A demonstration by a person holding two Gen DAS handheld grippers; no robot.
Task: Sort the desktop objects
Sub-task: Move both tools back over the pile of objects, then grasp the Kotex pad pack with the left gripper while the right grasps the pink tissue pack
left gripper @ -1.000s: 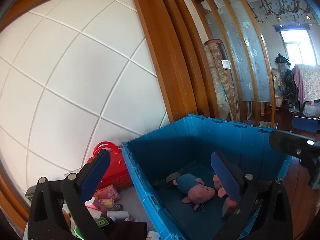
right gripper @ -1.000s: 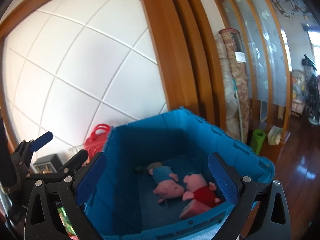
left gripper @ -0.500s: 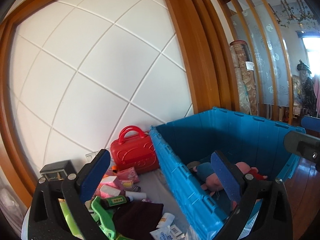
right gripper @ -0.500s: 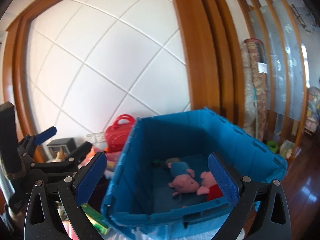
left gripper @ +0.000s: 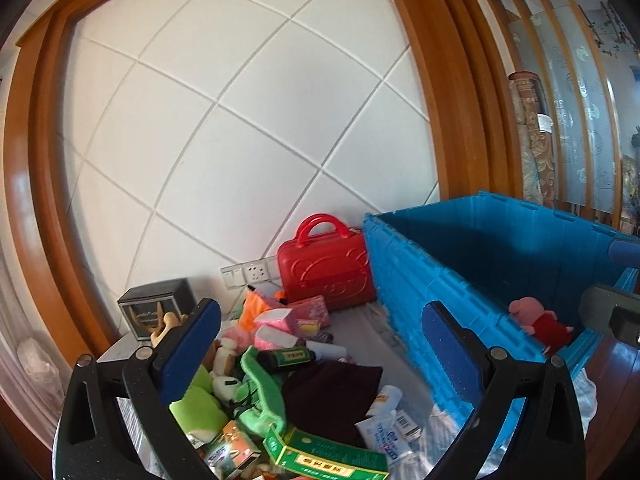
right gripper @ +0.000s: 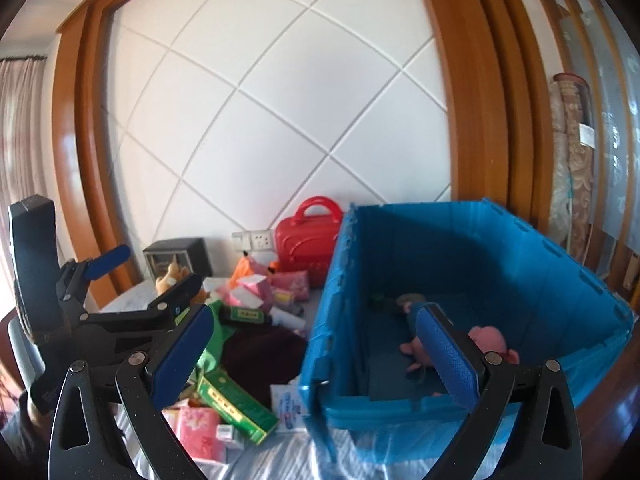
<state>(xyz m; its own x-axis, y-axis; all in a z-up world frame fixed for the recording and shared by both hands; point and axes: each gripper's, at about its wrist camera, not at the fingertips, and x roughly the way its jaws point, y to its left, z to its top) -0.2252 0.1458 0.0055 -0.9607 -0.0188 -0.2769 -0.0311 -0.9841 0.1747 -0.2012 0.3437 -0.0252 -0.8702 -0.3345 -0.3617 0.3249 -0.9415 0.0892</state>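
Left wrist view: both tongs (left gripper: 320,344) (right gripper: 316,344) gape wide, empty, above clutter beside blue crate (left gripper: 460,300).

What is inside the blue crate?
In the blue crate lie two pig plushes: one in blue, one in red. The right gripper's finger covers parts of both.

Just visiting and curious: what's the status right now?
Left gripper and right gripper open, empty. Pig plush in blue crate. Green box, dark pouch unsorted.
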